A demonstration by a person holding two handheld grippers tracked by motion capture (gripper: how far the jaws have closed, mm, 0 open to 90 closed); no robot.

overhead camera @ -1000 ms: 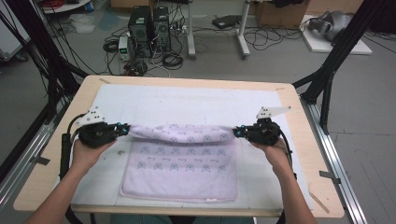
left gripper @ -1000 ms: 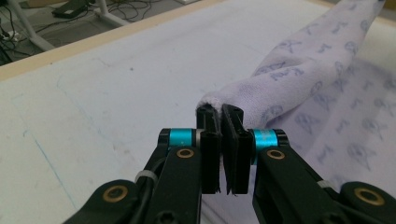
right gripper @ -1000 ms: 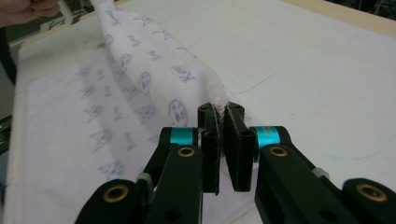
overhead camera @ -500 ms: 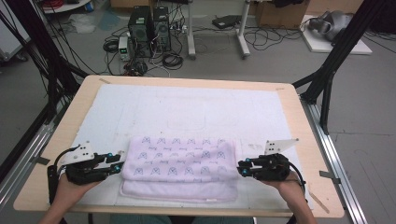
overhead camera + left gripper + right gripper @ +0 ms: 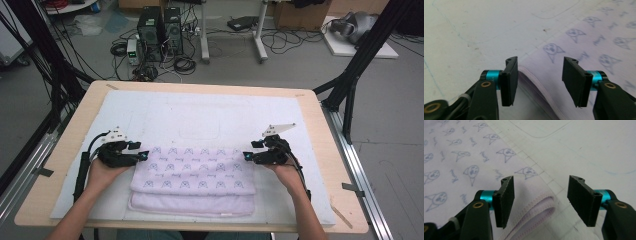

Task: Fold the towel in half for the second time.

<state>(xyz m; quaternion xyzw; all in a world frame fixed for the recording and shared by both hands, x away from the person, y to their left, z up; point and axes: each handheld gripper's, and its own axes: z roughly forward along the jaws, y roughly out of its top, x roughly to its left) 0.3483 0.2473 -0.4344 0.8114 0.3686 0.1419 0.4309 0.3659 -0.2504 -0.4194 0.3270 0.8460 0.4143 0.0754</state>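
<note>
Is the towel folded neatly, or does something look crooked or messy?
A little uneven: the towel lies flat on the white mat, but its top layer stops short, so a strip of the bottom layer peeks out along the near edge.

Overhead forward-down, two close tool cameras (sharing towel (image 5: 192, 175))

I count one folded towel (image 5: 192, 177) on one white mat (image 5: 200, 115), on one wooden table (image 5: 320, 130). I have two grippers: left gripper (image 5: 141, 156) and right gripper (image 5: 248, 156). Two computer towers (image 5: 160, 27) stand on the floor beyond.
</note>
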